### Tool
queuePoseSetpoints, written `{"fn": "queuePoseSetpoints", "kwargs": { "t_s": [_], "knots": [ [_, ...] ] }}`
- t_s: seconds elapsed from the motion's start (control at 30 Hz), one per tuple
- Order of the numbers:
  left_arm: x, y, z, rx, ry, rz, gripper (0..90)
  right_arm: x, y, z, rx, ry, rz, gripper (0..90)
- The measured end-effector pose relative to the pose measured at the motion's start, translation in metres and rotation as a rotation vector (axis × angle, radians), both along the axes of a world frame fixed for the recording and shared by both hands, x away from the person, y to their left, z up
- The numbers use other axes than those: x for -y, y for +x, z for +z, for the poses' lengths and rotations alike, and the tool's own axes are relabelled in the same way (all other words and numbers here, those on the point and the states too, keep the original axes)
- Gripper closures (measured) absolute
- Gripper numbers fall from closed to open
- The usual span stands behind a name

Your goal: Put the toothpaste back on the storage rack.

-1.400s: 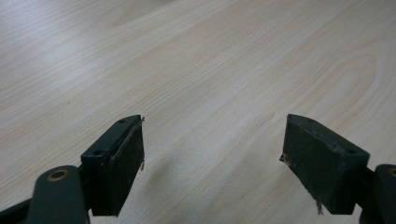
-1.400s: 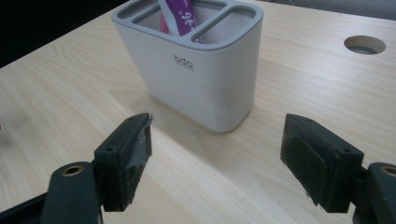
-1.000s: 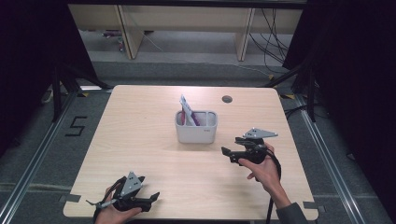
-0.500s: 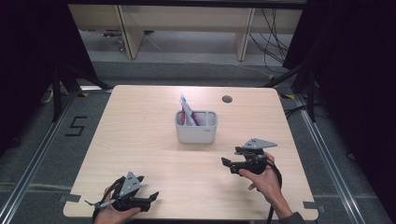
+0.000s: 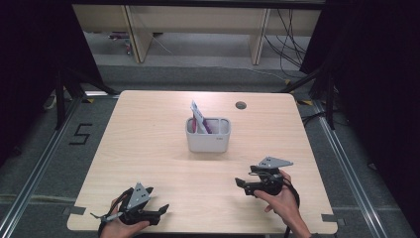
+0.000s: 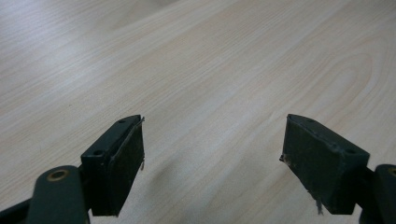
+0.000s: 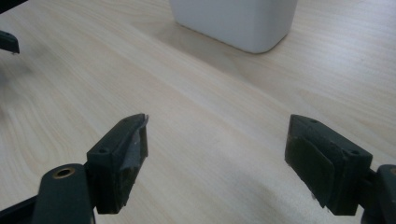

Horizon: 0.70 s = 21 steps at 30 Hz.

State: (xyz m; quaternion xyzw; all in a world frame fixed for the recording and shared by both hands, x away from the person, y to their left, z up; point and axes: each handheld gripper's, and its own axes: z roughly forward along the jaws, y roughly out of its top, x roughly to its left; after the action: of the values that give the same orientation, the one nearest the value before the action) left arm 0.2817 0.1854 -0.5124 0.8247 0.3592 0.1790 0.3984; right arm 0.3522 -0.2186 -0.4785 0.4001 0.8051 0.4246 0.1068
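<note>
**A:** From above, what do you see?

**B:** A white container [image 5: 208, 135] stands near the middle of a pale wooden table [image 5: 148, 129], with a pink and white packet [image 5: 199, 117] sticking up out of it. The right gripper [image 5: 241, 184] sits in a hand on the person's side of the container and off to the right, well apart from it, jaws pointing left. The left gripper [image 5: 163, 208] lies in the other hand at the near table edge, further from the container still, off to its left.

**A:** And the left gripper view?

**B:** Its two black pads [image 6: 127, 158] stand wide apart, bare wood between them, gripping nothing.

**A:** The right gripper view?

**B:** The jaws have just been opening and now stand wide, with only tabletop between the pads [image 7: 312, 163]. The container [image 7: 236, 21] rises beyond them at the top, not touched. At the far left edge, a dark tip of the other gripper [image 7: 8, 41].
</note>
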Motion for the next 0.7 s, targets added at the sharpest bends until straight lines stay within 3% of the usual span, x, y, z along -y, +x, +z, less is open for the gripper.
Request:
{"fn": "queuePoseSetpoints", "kwargs": {
  "t_s": [0.07,0.1,0.13,0.2,0.27,0.3,0.33,0.37,0.4,0.5,0.53,0.57,0.7],
  "knots": [
    [0.0,0.0,0.0,-0.001,-0.001,0.003,20.3,0.001,-0.001,-0.001,0.018,-0.023,0.001,22.0],
    [0.0,0.0,0.0,0.0,0.0,0.001,20.2,0.0,-0.003,-0.003,0.005,-0.002,-0.001,22.0],
    [0.0,0.0,0.0,0.001,0.0,0.001,20.2,0.001,-0.004,-0.002,0.008,-0.024,-0.004,22.0],
    [0.0,0.0,0.0,0.002,0.0,0.0,20.2,0.001,-0.008,-0.003,-0.021,-0.014,-0.014,22.0],
    [0.0,0.0,0.0,0.001,0.002,0.0,20.3,0.002,-0.007,-0.007,0.008,-0.013,0.022,21.8],
    [0.0,0.0,0.0,0.001,0.002,0.0,20.3,0.002,-0.011,-0.006,-0.028,-0.011,-0.003,21.8],
    [0.0,0.0,0.0,0.001,0.001,0.0,20.2,0.003,-0.01,-0.008,-0.008,-0.014,0.015,21.8],
    [0.0,0.0,0.0,0.002,0.001,-0.001,20.2,0.002,-0.014,-0.007,-0.036,-0.012,0.001,21.7],
    [0.0,0.0,0.0,0.002,0.002,-0.001,20.2,0.003,-0.014,-0.008,-0.019,-0.017,-0.001,21.7],
    [0.0,0.0,0.0,0.002,0.002,0.001,20.2,0.003,-0.019,-0.01,-0.051,0.004,0.002,21.4],
    [0.0,0.0,0.0,0.001,0.001,0.0,20.2,0.005,-0.019,-0.01,-0.02,-0.03,0.013,21.3],
    [0.0,0.0,0.0,0.003,0.0,0.001,20.2,0.005,-0.021,-0.01,-0.043,-0.02,0.003,21.3],
    [0.0,0.0,0.0,0.001,0.001,0.001,20.2,0.007,-0.026,-0.012,-0.039,-0.023,0.005,21.0]
  ]
}}
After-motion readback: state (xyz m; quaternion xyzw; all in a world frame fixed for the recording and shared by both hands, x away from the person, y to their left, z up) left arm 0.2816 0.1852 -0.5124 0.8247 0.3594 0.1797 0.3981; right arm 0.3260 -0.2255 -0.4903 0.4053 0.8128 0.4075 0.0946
